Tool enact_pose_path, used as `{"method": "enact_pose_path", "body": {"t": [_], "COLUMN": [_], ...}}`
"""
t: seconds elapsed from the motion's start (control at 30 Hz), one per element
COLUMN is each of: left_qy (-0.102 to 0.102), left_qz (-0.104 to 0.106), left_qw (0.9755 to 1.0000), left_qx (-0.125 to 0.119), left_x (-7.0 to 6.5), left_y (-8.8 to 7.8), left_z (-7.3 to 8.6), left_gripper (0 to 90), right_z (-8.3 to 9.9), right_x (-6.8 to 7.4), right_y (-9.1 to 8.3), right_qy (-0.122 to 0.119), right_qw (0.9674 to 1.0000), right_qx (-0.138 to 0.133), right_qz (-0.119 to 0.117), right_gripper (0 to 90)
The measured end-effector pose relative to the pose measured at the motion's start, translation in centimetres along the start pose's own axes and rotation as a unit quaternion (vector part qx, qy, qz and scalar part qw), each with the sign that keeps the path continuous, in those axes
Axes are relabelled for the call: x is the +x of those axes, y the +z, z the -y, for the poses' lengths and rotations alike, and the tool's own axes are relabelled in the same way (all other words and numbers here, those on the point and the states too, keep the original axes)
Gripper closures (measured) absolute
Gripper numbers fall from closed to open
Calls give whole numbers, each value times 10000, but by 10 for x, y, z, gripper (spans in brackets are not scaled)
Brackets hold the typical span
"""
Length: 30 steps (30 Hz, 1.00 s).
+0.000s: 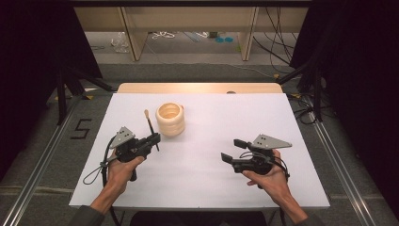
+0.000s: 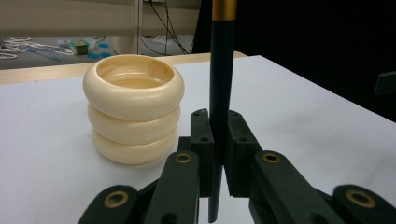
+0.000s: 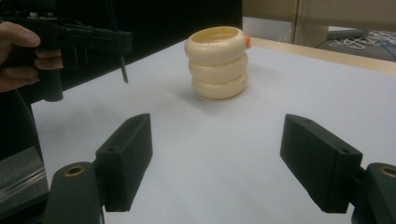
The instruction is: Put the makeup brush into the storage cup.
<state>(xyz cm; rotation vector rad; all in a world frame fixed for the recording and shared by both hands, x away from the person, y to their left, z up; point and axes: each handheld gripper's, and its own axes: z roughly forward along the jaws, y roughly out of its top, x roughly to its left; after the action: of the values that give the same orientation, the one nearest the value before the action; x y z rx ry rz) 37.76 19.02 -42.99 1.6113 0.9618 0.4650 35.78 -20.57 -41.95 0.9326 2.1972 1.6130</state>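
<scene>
The left gripper point(image 2: 218, 154) pinched an upright brush point(image 2: 220, 93) beside the ribbed holder point(image 2: 133, 112), seemingly for insertion; the right gripper point(image 3: 217, 163) stood spread, empty.

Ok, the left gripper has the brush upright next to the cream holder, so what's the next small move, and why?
Probably carry the left gripper a little forward and toward the ribbed cream holder, until the brush hangs over its open mouth. The brush is clamped upright, its lower end clear of the white table, and the holder stands just beside it. The right gripper sits open and apart.
</scene>
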Motion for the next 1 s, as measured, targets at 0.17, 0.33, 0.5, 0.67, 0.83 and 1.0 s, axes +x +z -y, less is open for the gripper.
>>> {"method": "enact_pose_path", "body": {"t": [0.17,0.33,0.5,0.67,0.83,1.0], "left_qy": [-39,-51,-72,-89,-82,-88], "left_qz": [-25,-71,-121,-175,-243,-304], "left_qw": [10000,9999,9998,9997,9995,9992], "left_qx": [-81,-92,-130,-150,-188,-232], "left_x": [3,8,11,15,20,25], "left_y": [1,4,9,13,17,21], "left_z": [-5,-8,-15,-20,-28,-37], "left_gripper": [838,837,837,837,838,837], "right_z": [4,9,13,17,18,19], "right_x": [-1,-1,-1,1,0,0], "right_y": [-6,-11,-15,-17,-17,-16], "right_qy": [-27,29,103,100,63,125], "right_qw": [10000,9998,9995,9994,9995,9994], "right_qx": [-1,8,-24,-21,43,47], "right_qz": [67,201,302,324,295,310], "right_gripper": [245,213,187,189,197,204]}}
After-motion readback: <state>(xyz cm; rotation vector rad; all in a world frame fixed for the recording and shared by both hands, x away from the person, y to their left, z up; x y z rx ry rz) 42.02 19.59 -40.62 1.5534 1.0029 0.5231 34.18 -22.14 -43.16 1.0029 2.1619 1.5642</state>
